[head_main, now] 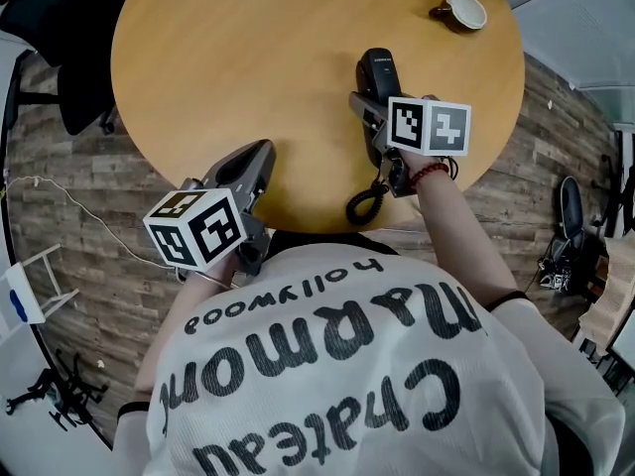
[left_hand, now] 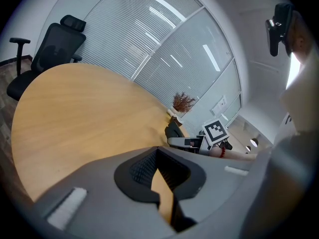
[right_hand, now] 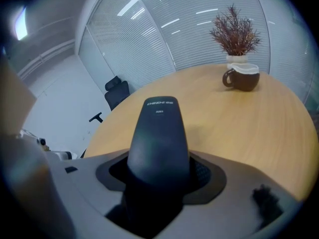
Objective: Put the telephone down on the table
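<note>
A black telephone handset with a coiled cord sits over the near right part of the round wooden table. My right gripper is shut on the handset's middle. In the right gripper view the handset sticks forward from between the jaws, low over the table; whether it touches the wood I cannot tell. The cord's coil lies at the table's near edge. My left gripper hovers over the near edge, left of the handset, shut and holding nothing.
A brown and white cup stands at the far right of the table, beside a small potted plant. A black office chair stands off the table's far left. A white cable trails on the floor at left.
</note>
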{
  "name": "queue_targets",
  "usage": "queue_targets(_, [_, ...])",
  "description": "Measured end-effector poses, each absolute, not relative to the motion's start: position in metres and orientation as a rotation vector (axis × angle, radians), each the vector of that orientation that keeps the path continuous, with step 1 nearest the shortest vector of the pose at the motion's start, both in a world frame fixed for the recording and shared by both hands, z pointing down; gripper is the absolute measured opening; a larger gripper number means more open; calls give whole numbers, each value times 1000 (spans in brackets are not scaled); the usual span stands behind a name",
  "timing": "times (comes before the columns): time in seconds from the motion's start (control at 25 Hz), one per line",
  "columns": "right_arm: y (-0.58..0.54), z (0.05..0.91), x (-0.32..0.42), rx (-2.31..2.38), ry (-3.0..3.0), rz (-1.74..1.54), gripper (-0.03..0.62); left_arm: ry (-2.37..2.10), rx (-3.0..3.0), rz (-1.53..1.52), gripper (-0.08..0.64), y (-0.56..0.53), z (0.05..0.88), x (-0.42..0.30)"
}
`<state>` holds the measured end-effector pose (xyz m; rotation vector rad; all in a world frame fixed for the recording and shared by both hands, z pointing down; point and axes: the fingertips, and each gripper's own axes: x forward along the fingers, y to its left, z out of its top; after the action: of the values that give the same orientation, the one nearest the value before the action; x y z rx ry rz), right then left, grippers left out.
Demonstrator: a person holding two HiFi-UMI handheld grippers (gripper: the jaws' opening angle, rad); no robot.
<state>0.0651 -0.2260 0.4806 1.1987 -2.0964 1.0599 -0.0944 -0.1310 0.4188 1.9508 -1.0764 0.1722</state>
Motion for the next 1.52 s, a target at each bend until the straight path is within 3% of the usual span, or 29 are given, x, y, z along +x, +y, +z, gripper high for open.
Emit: queue_targets(1.52, [-216,491,52,948,-2027,613,296,-1051,1916,195,2,-127,434,-93])
